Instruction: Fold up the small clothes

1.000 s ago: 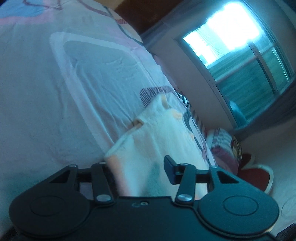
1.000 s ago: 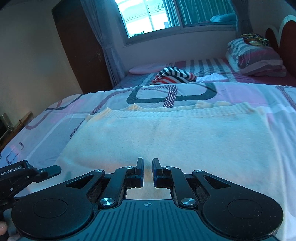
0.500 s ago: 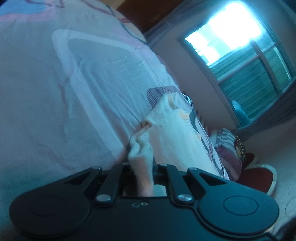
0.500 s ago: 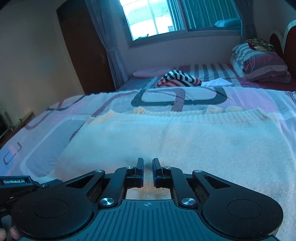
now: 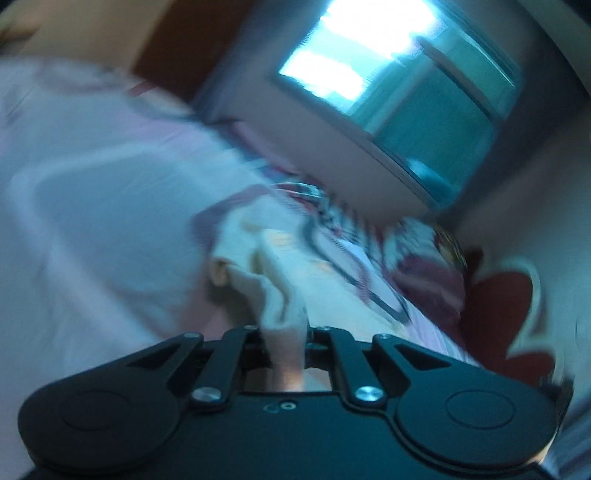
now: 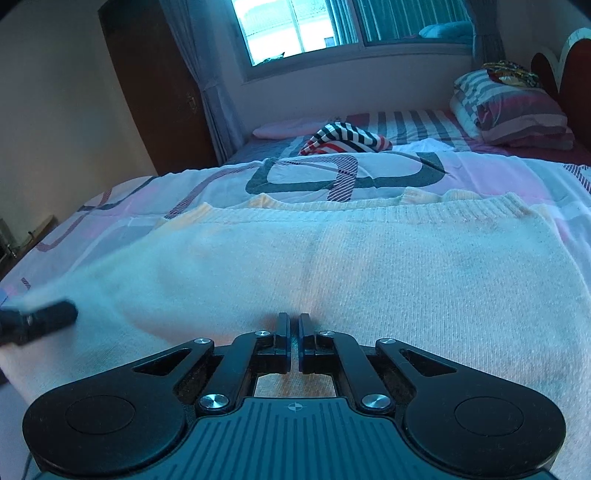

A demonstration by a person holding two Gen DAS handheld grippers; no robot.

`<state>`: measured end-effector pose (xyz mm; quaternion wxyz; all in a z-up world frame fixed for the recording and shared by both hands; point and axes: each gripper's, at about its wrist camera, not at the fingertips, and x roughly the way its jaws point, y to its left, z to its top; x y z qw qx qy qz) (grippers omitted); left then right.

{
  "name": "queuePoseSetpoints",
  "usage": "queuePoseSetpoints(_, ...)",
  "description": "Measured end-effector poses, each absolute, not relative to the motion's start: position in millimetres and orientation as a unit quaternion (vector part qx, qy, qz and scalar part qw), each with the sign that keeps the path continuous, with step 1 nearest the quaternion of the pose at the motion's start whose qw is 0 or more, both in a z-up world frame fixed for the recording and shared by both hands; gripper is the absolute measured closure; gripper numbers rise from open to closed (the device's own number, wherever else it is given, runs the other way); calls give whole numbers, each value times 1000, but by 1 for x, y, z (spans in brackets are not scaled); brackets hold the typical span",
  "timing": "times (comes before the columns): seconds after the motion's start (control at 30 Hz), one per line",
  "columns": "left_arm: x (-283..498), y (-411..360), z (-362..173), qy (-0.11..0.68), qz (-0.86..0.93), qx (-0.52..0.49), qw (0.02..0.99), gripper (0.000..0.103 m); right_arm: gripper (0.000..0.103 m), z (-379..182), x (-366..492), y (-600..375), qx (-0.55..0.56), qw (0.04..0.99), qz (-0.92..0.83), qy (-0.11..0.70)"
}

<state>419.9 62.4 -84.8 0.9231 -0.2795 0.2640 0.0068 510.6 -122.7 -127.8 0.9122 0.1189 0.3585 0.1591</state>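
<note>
A cream knitted garment [image 6: 332, 266] lies spread flat on the patterned bedsheet [image 6: 480, 173]. My right gripper [image 6: 293, 343] is shut, its fingertips pressed on the garment's near edge at the middle; whether cloth is pinched between them is not visible. My left gripper [image 5: 284, 343] is shut on the garment's left edge, and a bunched fold of the garment [image 5: 280, 295] rises from between its fingers. The left wrist view is motion-blurred. The left gripper's tip also shows at the left edge of the right wrist view [image 6: 44, 319], over the garment's left side.
A striped red, white and dark garment [image 6: 347, 138] lies in a heap farther back on the bed. Striped pillows [image 6: 513, 107] are stacked at the back right by a red headboard [image 6: 569, 66]. A window [image 6: 351, 26] and a dark wardrobe [image 6: 155, 81] stand behind.
My left gripper closed on the garment's left edge and is lifting it, swinging toward the right. The right gripper has stayed shut on the near edge.
</note>
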Motion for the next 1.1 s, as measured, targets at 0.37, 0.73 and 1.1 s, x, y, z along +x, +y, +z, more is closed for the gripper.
queuePoseSetpoints(0.37, 442, -103, -44, 300, -169, -82, 935, 97, 102, -88, 442, -296, 298, 917, 32, 264)
queuePoseSetpoints(0.73, 444, -125, -67, 368, -213, -120, 897, 38, 49, -72, 403, -360, 334, 909, 33, 249)
queuePoseSetpoints(1.1, 507, -43, -103, 375, -75, -134, 914, 44, 56, -92, 467, -291, 272, 894, 130, 330)
